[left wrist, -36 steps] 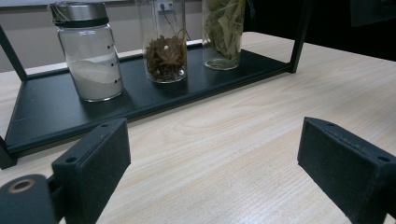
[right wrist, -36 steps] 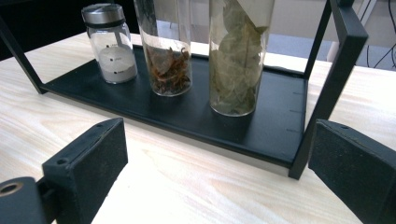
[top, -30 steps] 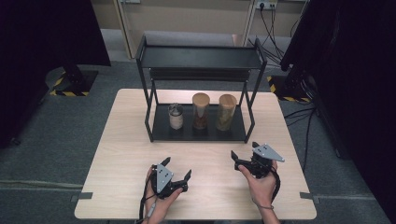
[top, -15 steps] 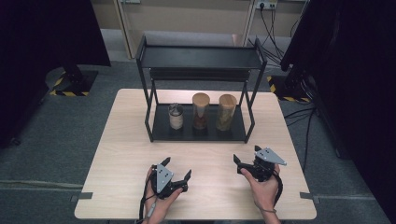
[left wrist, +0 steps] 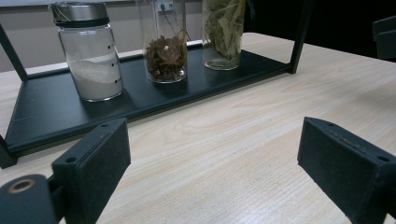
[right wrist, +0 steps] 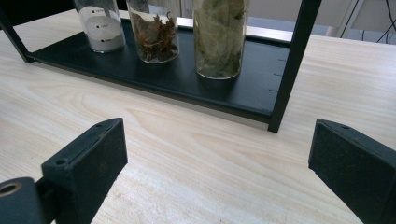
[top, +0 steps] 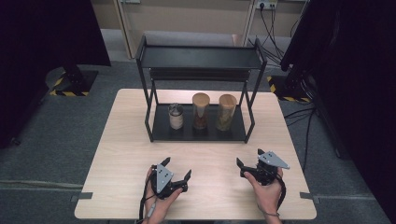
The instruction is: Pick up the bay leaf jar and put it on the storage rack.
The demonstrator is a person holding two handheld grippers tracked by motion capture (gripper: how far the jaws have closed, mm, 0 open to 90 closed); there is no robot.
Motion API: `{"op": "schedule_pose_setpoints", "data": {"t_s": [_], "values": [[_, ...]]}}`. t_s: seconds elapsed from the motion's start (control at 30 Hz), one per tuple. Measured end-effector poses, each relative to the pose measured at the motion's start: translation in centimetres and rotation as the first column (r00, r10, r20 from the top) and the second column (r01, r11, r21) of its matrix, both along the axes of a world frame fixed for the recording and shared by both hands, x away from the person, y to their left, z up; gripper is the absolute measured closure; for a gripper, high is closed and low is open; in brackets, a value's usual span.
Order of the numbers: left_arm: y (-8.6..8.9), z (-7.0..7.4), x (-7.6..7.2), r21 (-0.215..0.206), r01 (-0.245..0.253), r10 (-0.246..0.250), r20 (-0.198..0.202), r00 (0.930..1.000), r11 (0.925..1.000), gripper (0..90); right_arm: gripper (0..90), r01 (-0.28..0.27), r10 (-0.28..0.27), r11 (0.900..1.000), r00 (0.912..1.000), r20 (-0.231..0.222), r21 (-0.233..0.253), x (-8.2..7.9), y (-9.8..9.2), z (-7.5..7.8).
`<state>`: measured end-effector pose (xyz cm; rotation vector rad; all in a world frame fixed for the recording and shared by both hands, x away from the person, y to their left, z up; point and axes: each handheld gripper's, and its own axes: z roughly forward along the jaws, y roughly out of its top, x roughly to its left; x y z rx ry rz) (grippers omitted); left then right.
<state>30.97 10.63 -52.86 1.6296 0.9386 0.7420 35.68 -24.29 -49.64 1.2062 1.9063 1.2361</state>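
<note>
I am holding the left claw [top: 177, 170] low over the near part of the wooden bench [top: 121, 140], its jaws spread wide with nothing between them. I am keeping the right claw [top: 249, 162] over the near right part of the bench, its jaws also standing wide and empty, with the grey three-cornered plate on top. Both claws are sitting well apart from each other and from the black two-tier rack [top: 200, 57] that is standing at the middle of the bench.

On the rack's bottom shelf [left wrist: 56, 112] three jars are standing upright in a row, none of them touching a claw. In the left gripper view I am looking past the open jaws at the short jar of white powder with a metal lid [left wrist: 88, 51], which is standing farthest left; beside it the glass jar of star anise [left wrist: 164, 49], and then the glass jar of dried leaves [left wrist: 223, 32]. In the right gripper view the jar of dried leaves [right wrist: 219, 37] is standing nearest the line between my jaws, just inside the rack's front right post [right wrist: 292, 65], with the star anise jar [right wrist: 152, 30] and the powder jar [right wrist: 100, 25] farther to its left. All three jars are lying ahead of the claws, with bare bench between.
</note>
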Motion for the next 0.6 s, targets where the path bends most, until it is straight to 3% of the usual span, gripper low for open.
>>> {"op": "schedule_pose_setpoints", "data": {"t_s": [0.6], "values": [[0.0,0.0,0.0,-0.003,-0.002,0.002,-0.002,1.0000,1.0000,8.8,4.5,0.023,-0.023,1.000,0.9995,-0.021,-0.004,-1.0,-1.6,-1.1]]}}
